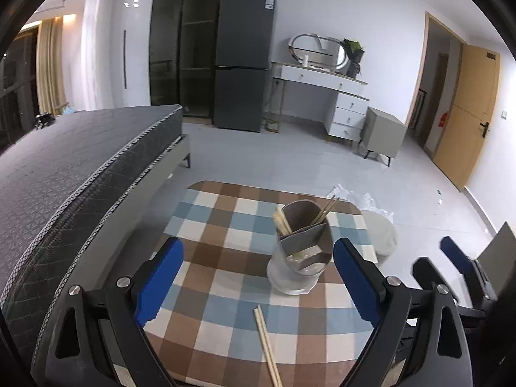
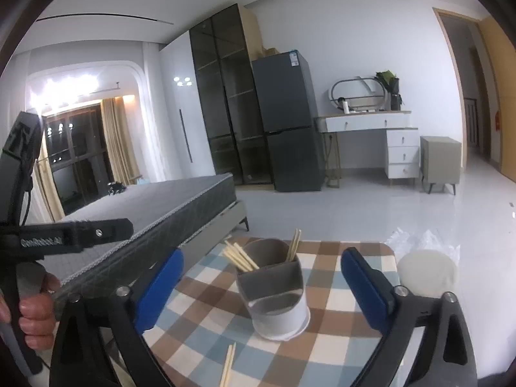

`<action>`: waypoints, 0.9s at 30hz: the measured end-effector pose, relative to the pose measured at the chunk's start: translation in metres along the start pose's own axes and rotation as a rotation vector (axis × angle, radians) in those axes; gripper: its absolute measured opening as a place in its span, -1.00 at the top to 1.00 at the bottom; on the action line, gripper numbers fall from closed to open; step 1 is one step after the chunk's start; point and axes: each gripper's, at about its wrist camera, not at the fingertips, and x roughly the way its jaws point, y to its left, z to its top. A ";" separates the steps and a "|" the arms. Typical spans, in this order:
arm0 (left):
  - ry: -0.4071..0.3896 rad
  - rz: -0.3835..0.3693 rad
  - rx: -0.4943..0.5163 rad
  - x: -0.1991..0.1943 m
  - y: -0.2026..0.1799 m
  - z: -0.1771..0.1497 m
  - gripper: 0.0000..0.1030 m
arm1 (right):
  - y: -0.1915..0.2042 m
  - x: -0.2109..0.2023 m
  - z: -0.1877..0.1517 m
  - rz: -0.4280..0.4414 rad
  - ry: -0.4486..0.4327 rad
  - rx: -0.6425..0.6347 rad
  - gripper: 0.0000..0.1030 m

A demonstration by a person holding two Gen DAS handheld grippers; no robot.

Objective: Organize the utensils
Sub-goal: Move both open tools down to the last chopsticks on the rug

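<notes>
The left claw [image 1: 258, 277] stands spread wide with nothing between its blue pads, hanging over the near part of the checked table [image 1: 206, 225]. In its view the bed [image 1: 80, 161] lies to the left, apart from the work.

The loose chopsticks [image 1: 267, 345] lie as a pair on the table near its front edge, between the two claws and just short of the holder [image 1: 301, 251]. They point roughly toward the holder and run out of the bottom of the picture, so their near ends are hidden.

The holder stands upright toward the right half of the table. It has several compartments: one bundle of sticks [image 2: 240, 256] leans out to the left, and another pair [image 2: 293, 246] stands at the back right. The front compartment looks empty, though its floor is hard to read.

The right claw [image 2: 261, 290] is likewise spread and empty, with the holder framed between its pads but not touched.

The step in hand is likely to pick up the loose pair. To do it well, bring one claw down across the sticks, not along them, and close near their middle so both are caught together and hang balanced. Keep the pads low enough to trap both, since thin sticks may roll apart. Then tilt them upright and lower them into a compartment without knocking the holder, which looks light; the other claw could steady it.
</notes>
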 end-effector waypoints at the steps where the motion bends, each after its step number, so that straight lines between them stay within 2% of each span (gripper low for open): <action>1: 0.001 0.001 -0.004 0.000 0.001 -0.004 -0.77 | 0.000 -0.002 -0.003 0.004 -0.002 0.003 -0.99; 15: 0.022 0.062 -0.032 0.023 0.021 -0.063 -0.78 | 0.020 -0.008 -0.059 0.005 0.073 -0.028 -1.00; 19: 0.040 0.070 -0.043 0.035 0.029 -0.079 -0.78 | 0.026 0.002 -0.079 0.008 0.142 -0.048 -1.00; 23: 0.109 0.044 -0.066 0.054 0.038 -0.089 -0.77 | 0.029 0.018 -0.095 0.023 0.224 -0.052 -1.00; 25: 0.119 0.064 -0.070 0.060 0.043 -0.094 -0.77 | 0.030 0.030 -0.101 0.037 0.284 -0.049 -0.98; 27: 0.129 0.094 -0.063 0.068 0.047 -0.099 -0.78 | 0.032 0.044 -0.109 0.062 0.355 -0.047 -0.79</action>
